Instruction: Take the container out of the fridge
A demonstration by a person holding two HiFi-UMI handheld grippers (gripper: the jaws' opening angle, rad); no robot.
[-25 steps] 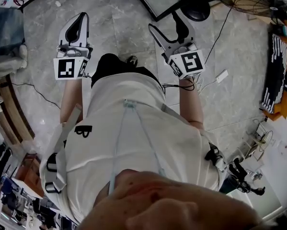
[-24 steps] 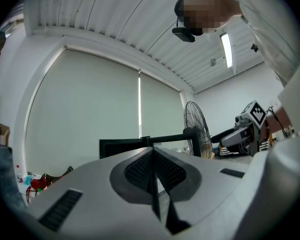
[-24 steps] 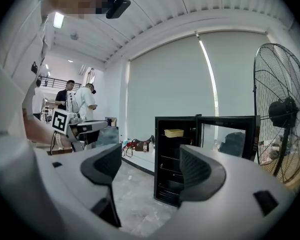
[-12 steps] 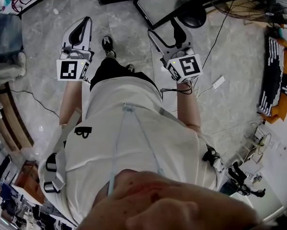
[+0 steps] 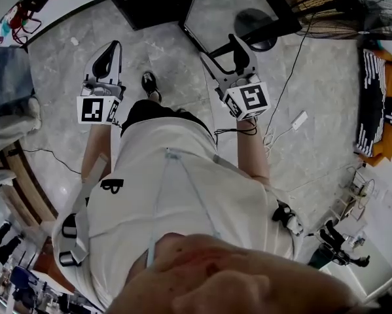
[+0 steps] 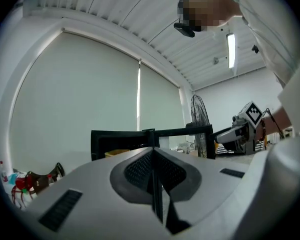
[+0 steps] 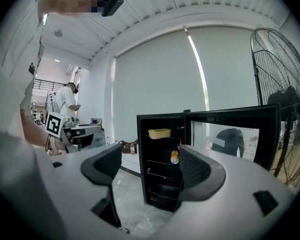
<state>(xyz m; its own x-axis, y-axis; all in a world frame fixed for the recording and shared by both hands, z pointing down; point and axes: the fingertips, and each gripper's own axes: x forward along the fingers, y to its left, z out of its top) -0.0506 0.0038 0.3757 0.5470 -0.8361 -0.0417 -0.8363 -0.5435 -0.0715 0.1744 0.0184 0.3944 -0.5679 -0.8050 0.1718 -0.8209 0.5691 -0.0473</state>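
Right, I'm standing on the grey stone floor (image 5: 320,103), both grippers held out in front of my white shirt (image 5: 182,188).

Left gripper (image 5: 109,50): its own view shows the jaws (image 6: 154,156) pressed flat together with nothing between them. Closed and empty.

Right gripper (image 5: 222,48): jaws spread wide in its own view (image 7: 151,168), only floor and fridge visible through the gap. Open, holding nothing.

The fridge (image 7: 159,186) is black and sits mid-frame in the right gripper view, well apart from the jaws. Its glass door (image 7: 230,134) is swung open toward the right of the frame. The container (image 7: 159,133) is pale yellow and shallow, on the top shelf inside, in the upper part of the cabinet. An orange-labelled bottle (image 7: 175,157) sits below it, near the cabinet's right side.

In the head view the fridge (image 5: 150,2) is the dark block at top centre, with the door (image 5: 225,5) angled out to its right. A standing fan (image 5: 333,2) is at upper right, and it fills the right edge of the right gripper view too (image 7: 282,84).

The left gripper view catches the fridge's top edge (image 6: 109,138) just above the jaws.

Another person (image 7: 66,101) is far off at mid-left in the right gripper view.
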